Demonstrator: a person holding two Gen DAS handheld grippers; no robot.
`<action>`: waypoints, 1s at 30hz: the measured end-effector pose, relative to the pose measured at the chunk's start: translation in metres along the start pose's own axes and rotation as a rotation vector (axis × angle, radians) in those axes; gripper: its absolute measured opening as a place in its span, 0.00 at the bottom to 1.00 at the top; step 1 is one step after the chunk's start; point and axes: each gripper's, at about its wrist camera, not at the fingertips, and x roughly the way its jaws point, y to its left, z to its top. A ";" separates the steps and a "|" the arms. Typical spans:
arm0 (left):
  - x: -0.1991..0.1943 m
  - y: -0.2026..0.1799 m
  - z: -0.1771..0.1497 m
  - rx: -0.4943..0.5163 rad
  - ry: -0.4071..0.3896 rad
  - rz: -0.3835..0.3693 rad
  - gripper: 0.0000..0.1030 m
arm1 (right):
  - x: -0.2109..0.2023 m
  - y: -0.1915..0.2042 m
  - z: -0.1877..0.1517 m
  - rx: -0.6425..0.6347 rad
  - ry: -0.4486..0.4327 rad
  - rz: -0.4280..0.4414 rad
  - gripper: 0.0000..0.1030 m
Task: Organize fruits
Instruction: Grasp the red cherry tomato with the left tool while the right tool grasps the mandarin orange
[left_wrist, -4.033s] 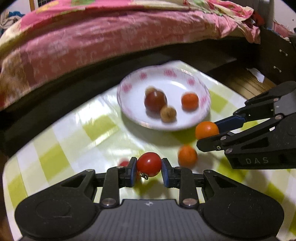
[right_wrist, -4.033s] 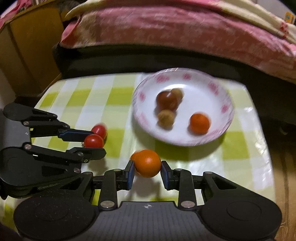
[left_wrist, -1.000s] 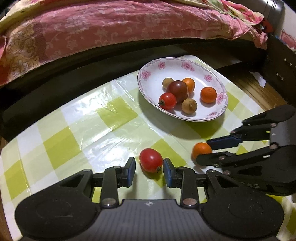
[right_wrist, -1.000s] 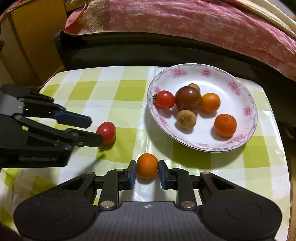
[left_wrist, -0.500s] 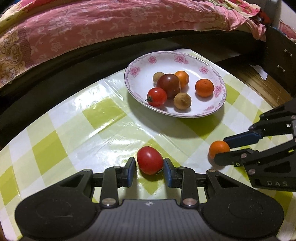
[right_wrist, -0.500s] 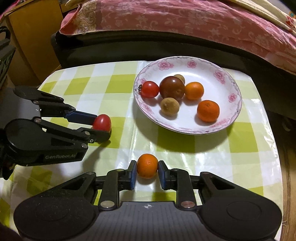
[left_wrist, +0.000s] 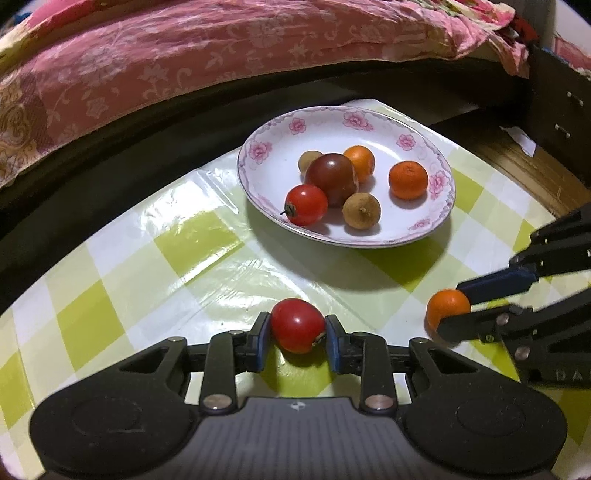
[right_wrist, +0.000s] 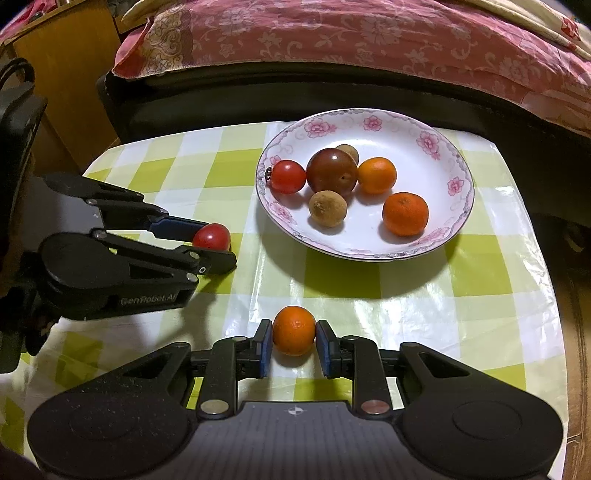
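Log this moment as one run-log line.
left gripper: shut on red tomato | right gripper: shut on small orange | plate: six fruits | stage: both grasped

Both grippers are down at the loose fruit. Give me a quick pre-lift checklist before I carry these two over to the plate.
1. Left gripper pads on the red tomato: ok, pads touch both sides; its jaws have just been closing.
2. Right gripper on the small orange: ok, shut on it.
3. Fruit lifted off the tablecloth: cannot tell.
4. Free space on the plate: ok, bare patch behind the six fruits.
5. Grippers apart from each other: ok.
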 end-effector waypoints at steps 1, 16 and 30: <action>-0.001 0.000 -0.001 -0.004 0.005 -0.007 0.37 | 0.000 0.000 0.000 0.003 -0.001 -0.001 0.20; -0.038 -0.046 -0.047 0.111 0.102 -0.020 0.38 | -0.014 0.021 -0.027 -0.037 0.036 -0.025 0.20; -0.037 -0.039 -0.049 0.105 0.090 -0.066 0.39 | -0.006 0.022 -0.030 -0.040 0.059 -0.022 0.21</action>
